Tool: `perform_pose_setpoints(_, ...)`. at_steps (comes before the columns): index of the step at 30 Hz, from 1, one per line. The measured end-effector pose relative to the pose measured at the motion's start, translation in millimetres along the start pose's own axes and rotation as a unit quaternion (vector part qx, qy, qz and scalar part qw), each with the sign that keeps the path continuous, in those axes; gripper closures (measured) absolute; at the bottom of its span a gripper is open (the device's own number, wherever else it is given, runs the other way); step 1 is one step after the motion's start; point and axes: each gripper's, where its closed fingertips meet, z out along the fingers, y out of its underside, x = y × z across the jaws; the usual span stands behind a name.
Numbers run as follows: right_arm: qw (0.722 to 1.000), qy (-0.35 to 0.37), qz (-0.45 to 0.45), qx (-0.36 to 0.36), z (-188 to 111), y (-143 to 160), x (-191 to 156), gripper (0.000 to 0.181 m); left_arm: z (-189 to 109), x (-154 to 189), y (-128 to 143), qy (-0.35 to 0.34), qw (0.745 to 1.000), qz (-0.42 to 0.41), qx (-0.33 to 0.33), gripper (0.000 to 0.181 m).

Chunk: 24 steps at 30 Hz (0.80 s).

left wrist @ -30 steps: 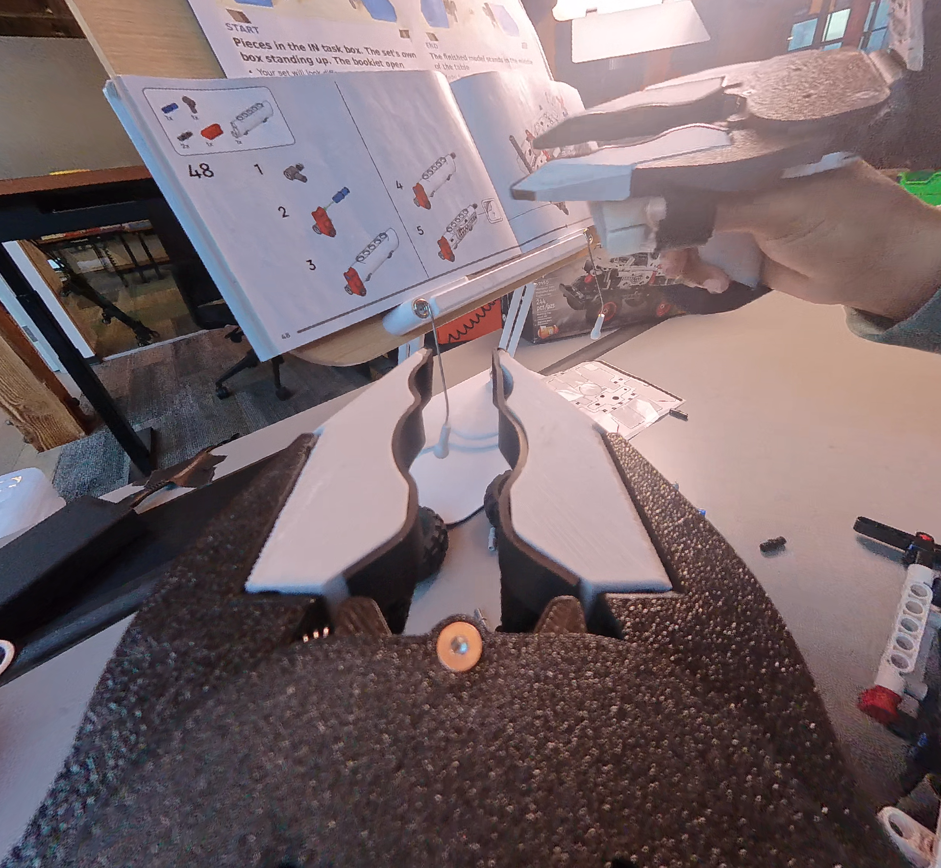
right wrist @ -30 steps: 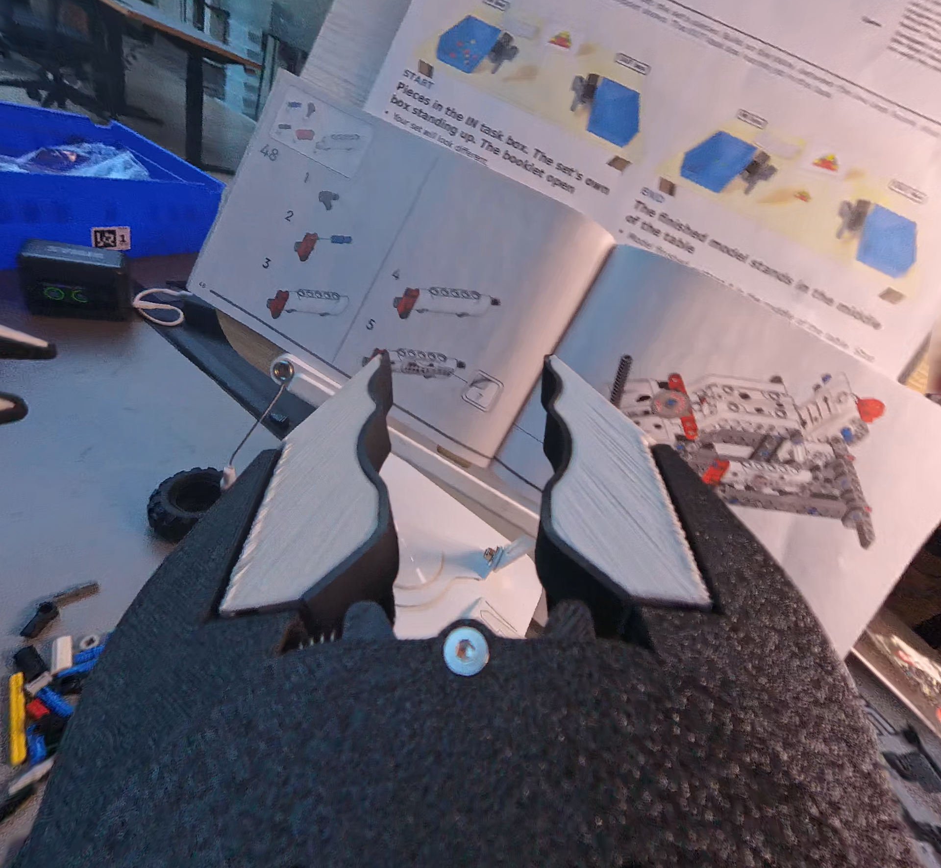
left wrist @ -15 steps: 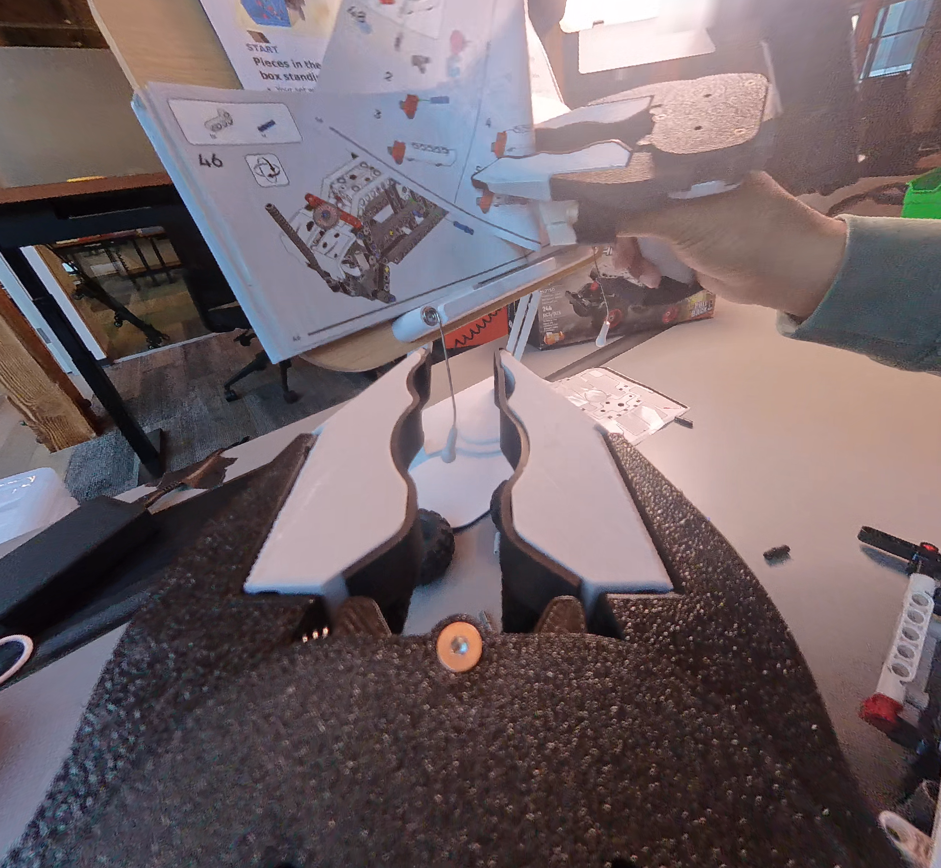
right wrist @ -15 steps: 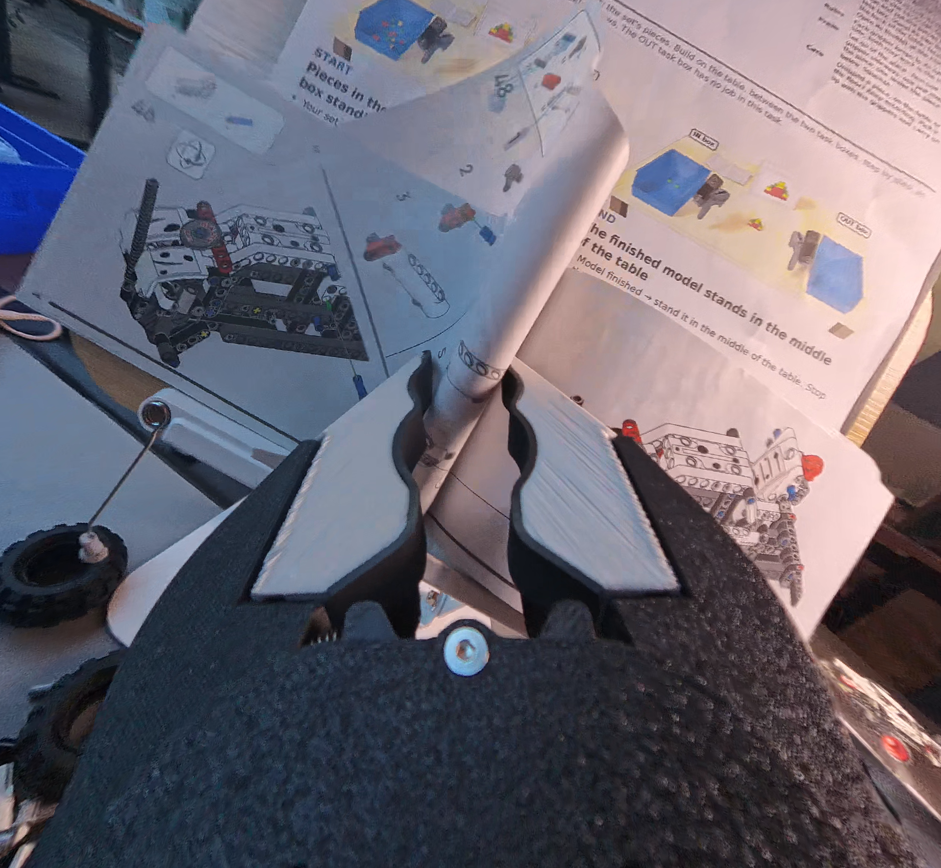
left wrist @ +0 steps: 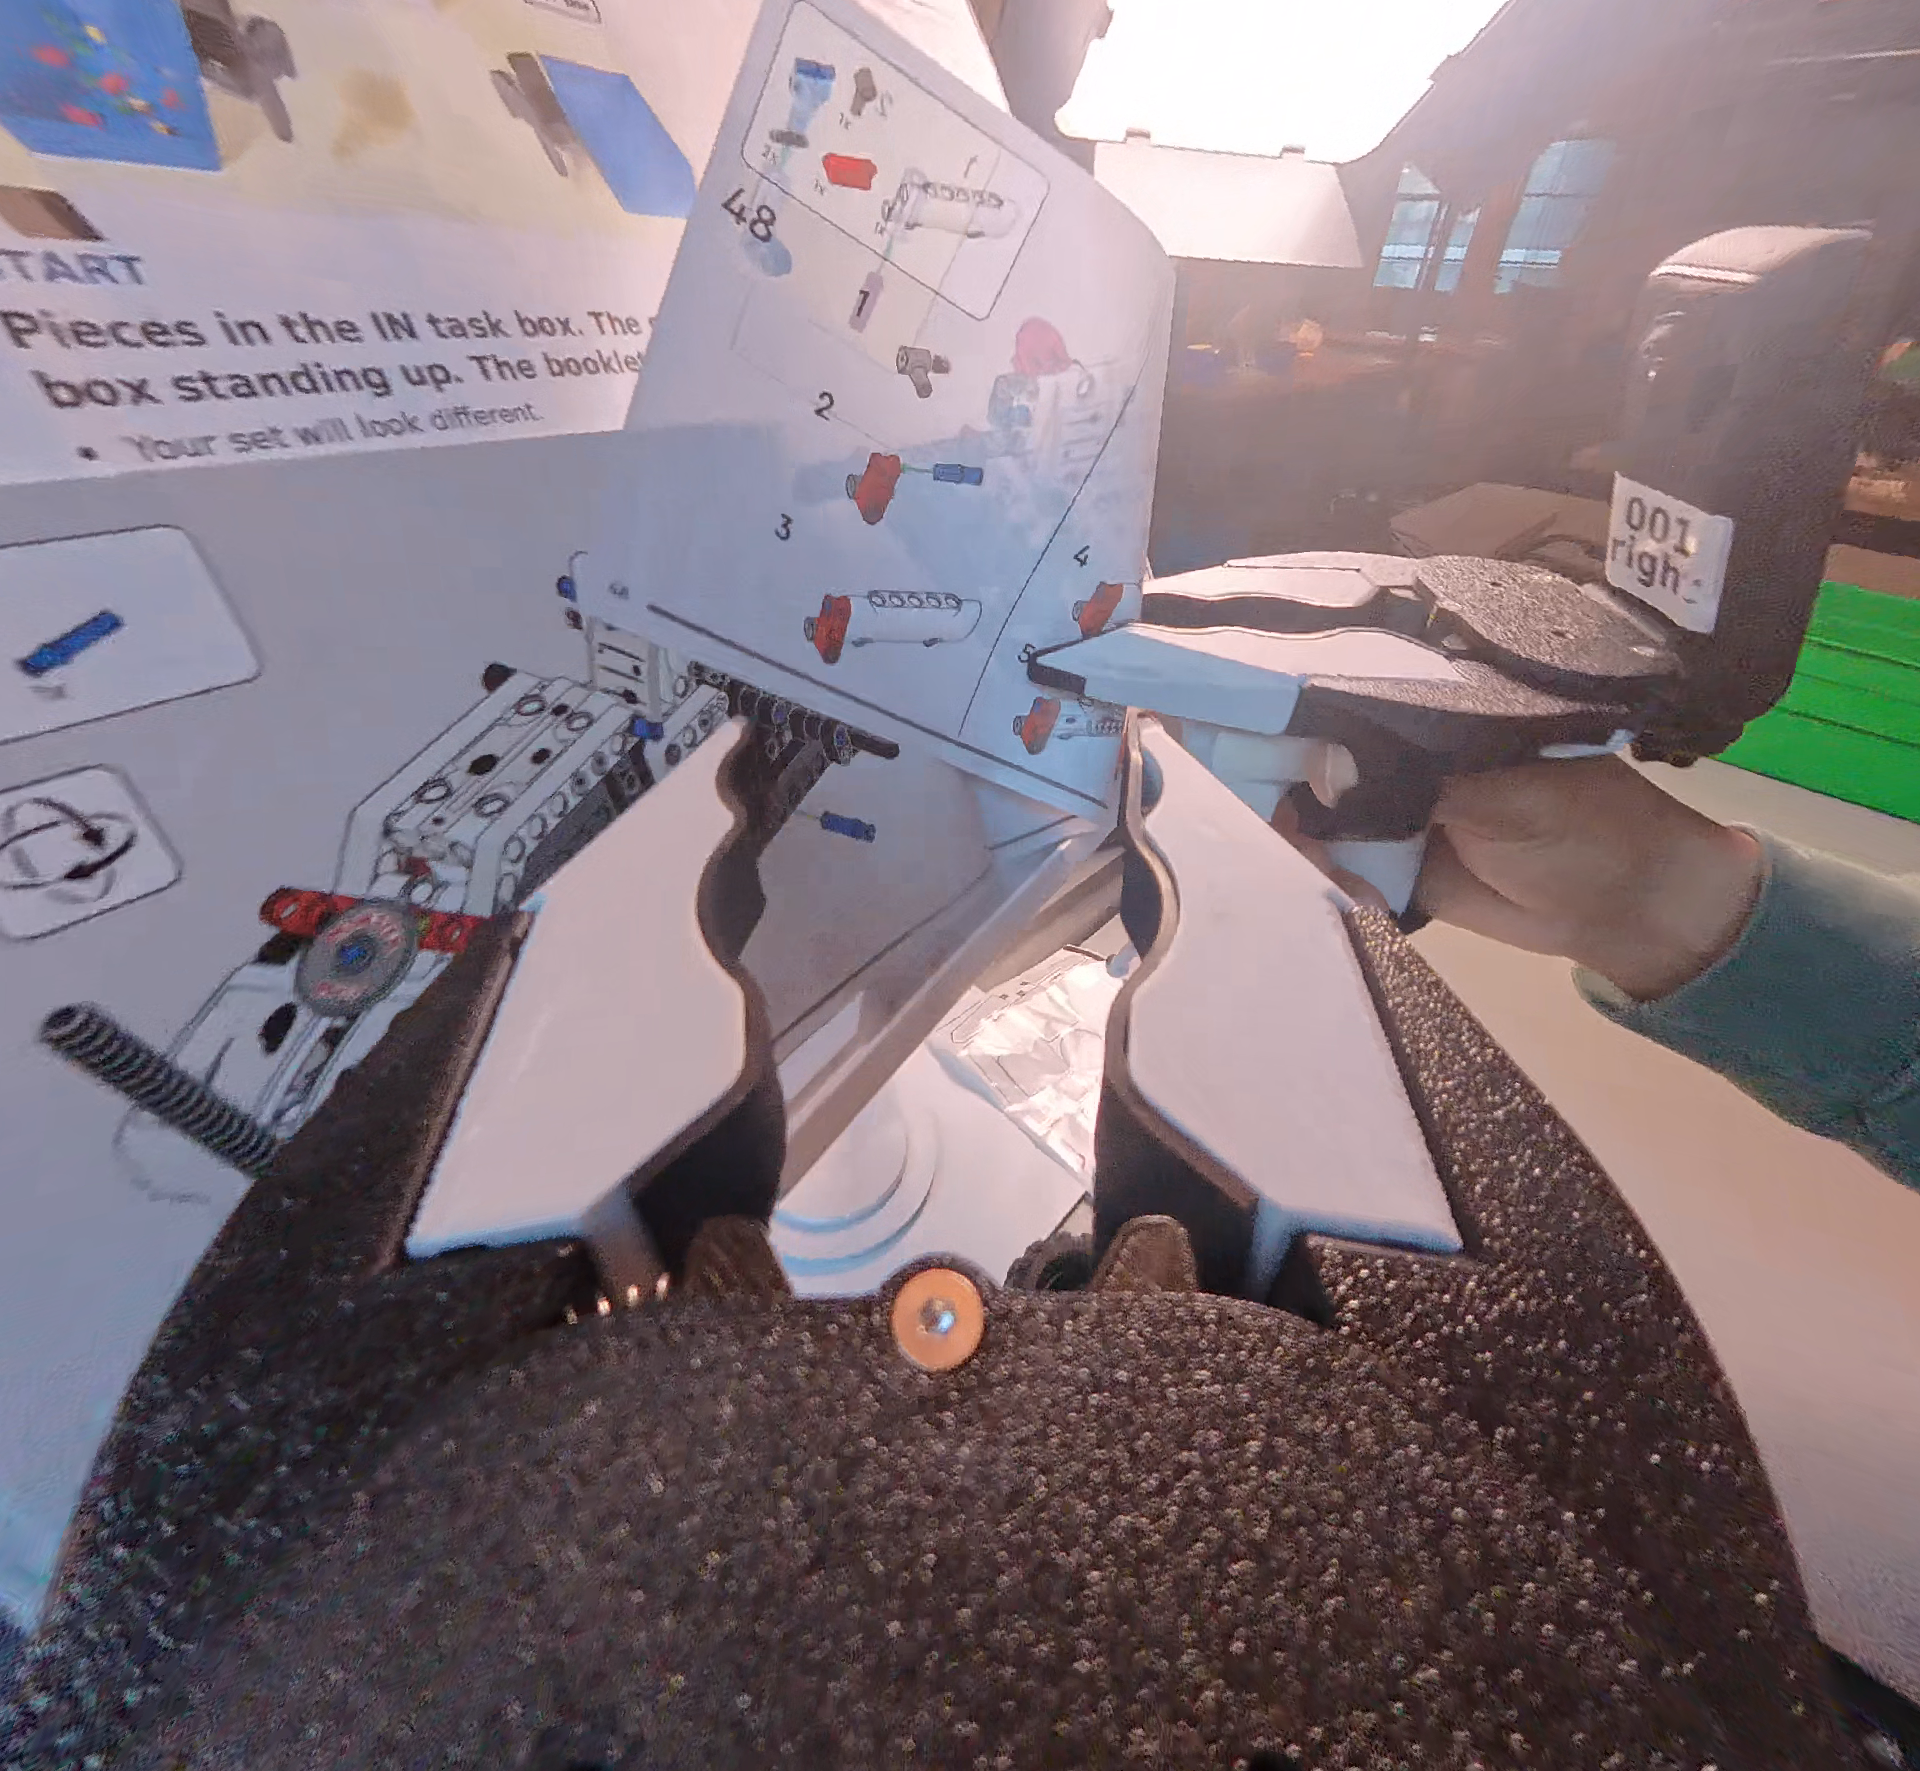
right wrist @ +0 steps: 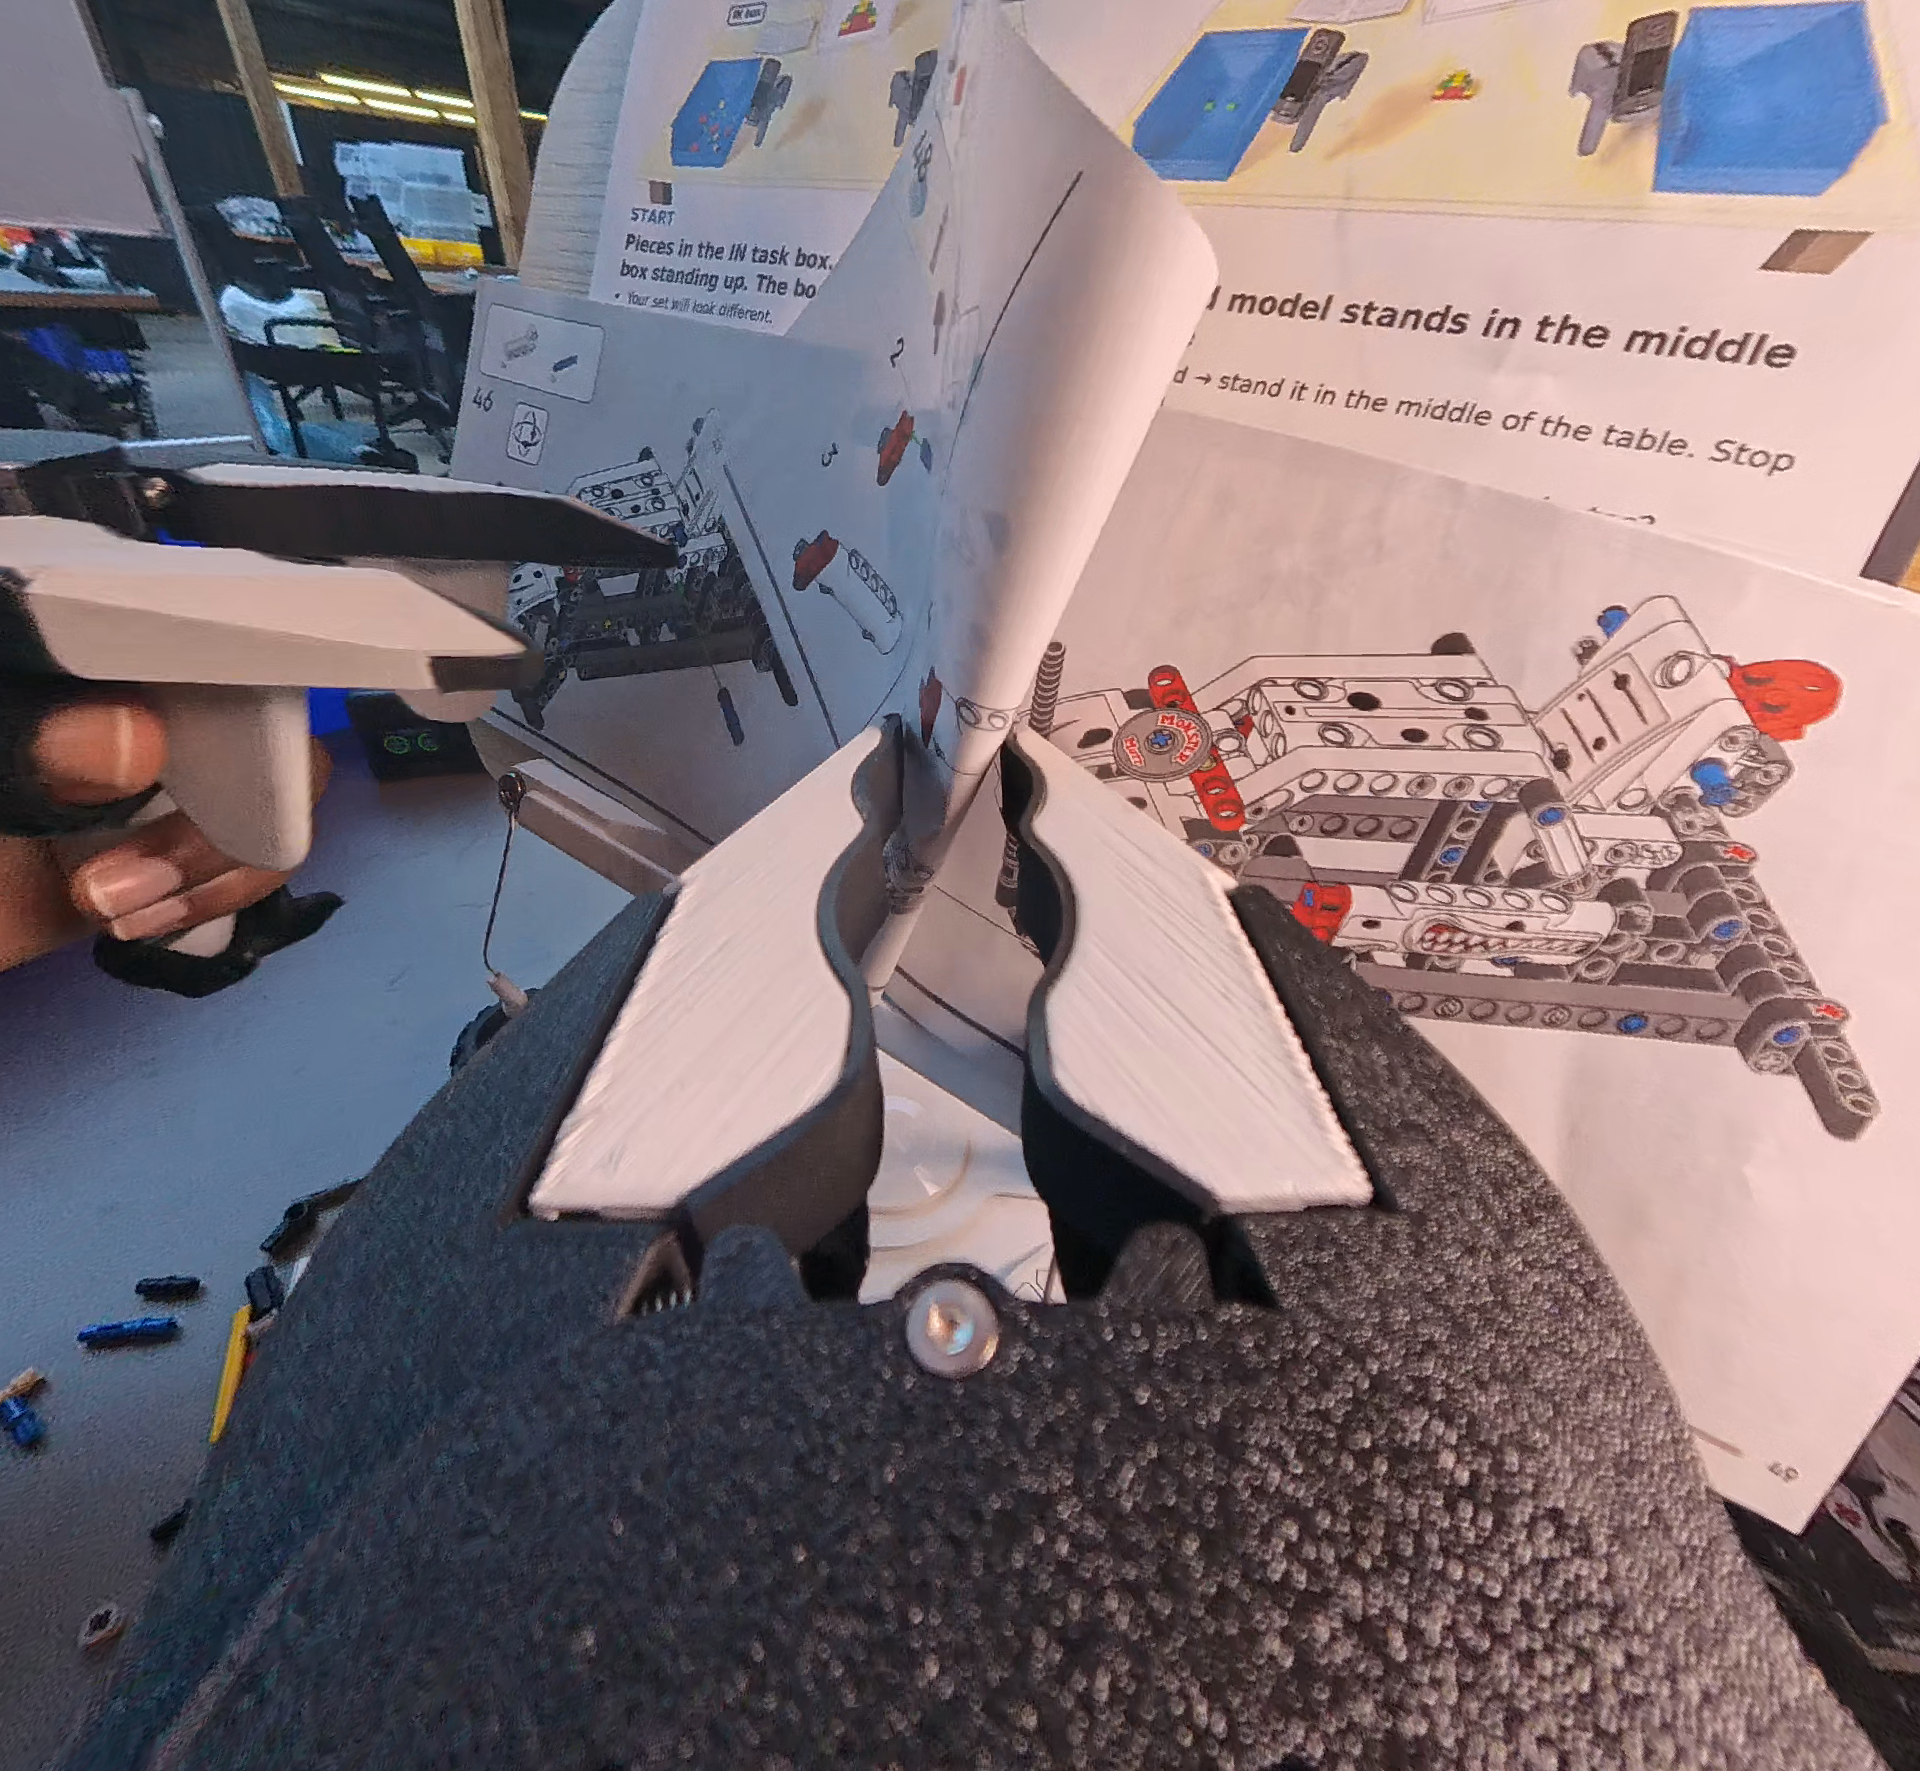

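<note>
An open building-instruction booklet (left wrist: 312, 734) stands on a tilted stand. My right gripper (right wrist: 948, 745) is shut on the lower edge of one booklet page (right wrist: 1039, 391) and holds it lifted and curled, halfway across the spread. In the left wrist view the right gripper (left wrist: 1091, 641) pinches that page (left wrist: 914, 433) at its lower right corner. My left gripper (left wrist: 935, 755) is open and empty, its fingers pointing at the left-hand page just below the lifted one. It also shows in the right wrist view (right wrist: 603, 604), tips close to the left page; I cannot tell if they touch.
A large printed sheet (right wrist: 1455, 319) with pictures of blue boxes leans behind the booklet. Small loose bricks (right wrist: 125, 1326) and a black tyre (right wrist: 473, 1035) lie on the grey table. A green bin (left wrist: 1860, 682) stands at the far right. Some 8 centimeters of space lies between my two pairs of fingers.
The right gripper has shut on the page and carried it up and over to the right. The left gripper has moved up close to the booklet and opened wider.
</note>
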Motion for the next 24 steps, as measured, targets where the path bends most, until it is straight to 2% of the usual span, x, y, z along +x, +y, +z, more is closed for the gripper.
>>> perform_pose_setpoints(4, 1.000, 0.002, 0.005, -0.002, -4, 2, 8, 0.164, 25, 10, 1, 0.008, 0.999, -0.040, -0.012, 0.119)
perform_pose_setpoints(6, 1.000, 0.008, 0.010, 0.001, -7, 2, 14, 0.164, 32, 14, 2, 0.003, 0.999, -0.038, -0.015, 0.129)
perform_pose_setpoints(10, 0.999, 0.030, 0.022, 0.010, -13, 0, 25, 0.162, 35, 13, 9, -0.029, 0.999, -0.031, -0.031, 0.134)
perform_pose_setpoints(14, 0.997, 0.049, 0.050, 0.014, -19, 0, 37, 0.162, 30, 6, 9, -0.050, 0.995, -0.082, -0.014, 0.127)
perform_pose_setpoints(16, 0.997, 0.048, 0.057, 0.012, -19, 2, 38, 0.163, 33, 5, 6, -0.046, 0.993, -0.105, -0.005, 0.122)
perform_pose_setpoints(18, 0.997, 0.058, 0.052, 0.007, -20, 4, 38, 0.163, 39, 8, 3, -0.032, 0.993, -0.113, 0.004, 0.123)
perform_pose_setpoints(21, 0.996, 0.075, 0.049, 0.004, -27, 5, 41, 0.159, 50, 17, 4, -0.006, 0.995, -0.097, -0.004, 0.138)
perform_pose_setpoints(24, 0.994, 0.083, 0.062, 0.041, -47, -3, 43, 0.147, 55, 32, 5, 0.012, 0.998, -0.058, -0.016, 0.151)
